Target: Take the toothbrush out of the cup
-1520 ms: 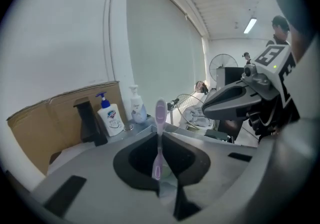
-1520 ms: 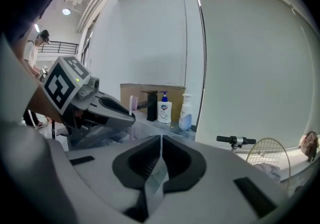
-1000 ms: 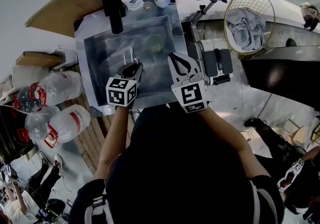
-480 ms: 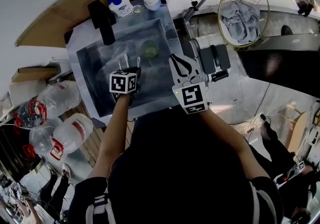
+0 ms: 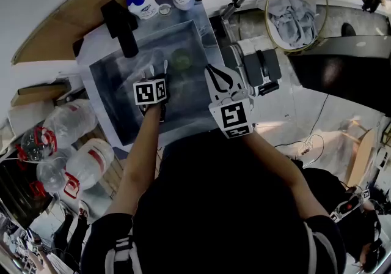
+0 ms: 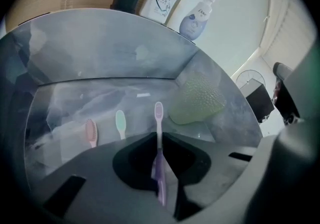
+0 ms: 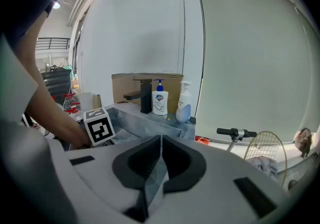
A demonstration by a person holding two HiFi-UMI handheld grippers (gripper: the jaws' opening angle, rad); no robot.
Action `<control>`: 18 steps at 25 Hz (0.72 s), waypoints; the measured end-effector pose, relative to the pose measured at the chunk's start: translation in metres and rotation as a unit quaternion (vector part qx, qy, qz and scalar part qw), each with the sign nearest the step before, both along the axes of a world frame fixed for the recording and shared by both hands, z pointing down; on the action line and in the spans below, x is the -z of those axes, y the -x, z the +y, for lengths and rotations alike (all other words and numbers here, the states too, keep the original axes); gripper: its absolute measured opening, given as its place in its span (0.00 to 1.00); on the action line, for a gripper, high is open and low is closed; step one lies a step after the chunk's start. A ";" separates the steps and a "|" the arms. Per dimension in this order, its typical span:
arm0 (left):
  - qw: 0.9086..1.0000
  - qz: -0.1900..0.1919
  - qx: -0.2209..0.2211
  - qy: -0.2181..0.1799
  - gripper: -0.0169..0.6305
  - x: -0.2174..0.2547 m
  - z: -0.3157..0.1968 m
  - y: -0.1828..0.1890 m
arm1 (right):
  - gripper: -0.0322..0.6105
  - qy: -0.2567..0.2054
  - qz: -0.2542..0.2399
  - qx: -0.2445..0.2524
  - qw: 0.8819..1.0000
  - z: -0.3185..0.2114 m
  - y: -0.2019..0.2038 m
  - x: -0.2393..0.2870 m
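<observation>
**Brush is out of the cup, clamped in the left fingers**

Toothbrush (image 6: pixel 158 120) (purple) is clear of the cup (image 6: pixel 196 99) and not touching it. It hangs over the sink (image 6: pixel 100 58). In the left gripper view its head points to 12 and its handle runs back down between the fingers (image 6: pixel 137 158).

The cup sits in the sink at about 2 o'clock from the brush head, near but apart. I can't tell if it's upright or tipped. Nothing shows sticking out of it.

My read on progress: the extraction itself looks done. At most what's left is putting the brush down somewhere and letting go, and the task line names no spot.

There are two more brush heads, pink (image 6: pixel 90 131) and green (image 6: pixel 120 122), at 9 to 10 o'clock from the purple head, low in the sink. Their handles are hidden behind the gripper body, so I can't say how they lie.

Left gripper (image 6: pixel 157 135): fingers clenched on the purple handle, one pad on each side, gap no wider than the handle.

Right gripper (image 7: pixel 160 137): fingers pressed together with nothing between them, touching nothing. In the head view it sits at 3 o'clock from the left gripper, by the sink's right edge.
</observation>
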State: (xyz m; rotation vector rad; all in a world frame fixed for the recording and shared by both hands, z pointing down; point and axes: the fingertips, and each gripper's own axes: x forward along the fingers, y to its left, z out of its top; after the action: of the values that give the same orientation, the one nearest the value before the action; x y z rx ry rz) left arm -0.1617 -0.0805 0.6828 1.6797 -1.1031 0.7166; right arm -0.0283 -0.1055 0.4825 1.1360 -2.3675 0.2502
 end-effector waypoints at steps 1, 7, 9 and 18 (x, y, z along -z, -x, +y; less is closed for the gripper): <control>1.000 -0.001 0.002 -0.001 0.10 0.000 0.000 0.001 | 0.10 0.000 0.000 0.000 1.000 0.000 0.000 0.000; 0.999 0.021 0.016 -0.030 0.29 0.019 -0.005 0.003 | 0.10 -0.010 -0.002 0.005 1.000 0.004 0.003 0.007; 0.998 0.024 0.023 -0.047 0.29 0.030 -0.003 0.006 | 0.10 -0.016 -0.004 0.007 1.000 0.007 0.003 0.011; 0.984 0.009 0.073 -0.163 0.19 0.095 0.023 0.023 | 0.10 -0.038 -0.019 0.017 0.999 0.024 -0.001 0.030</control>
State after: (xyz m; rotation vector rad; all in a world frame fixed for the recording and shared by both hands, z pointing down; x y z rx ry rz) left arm -0.1847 -0.0578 0.5876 1.8485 -1.3719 0.4413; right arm -0.0272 -0.0813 0.4525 1.1344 -2.4452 0.1726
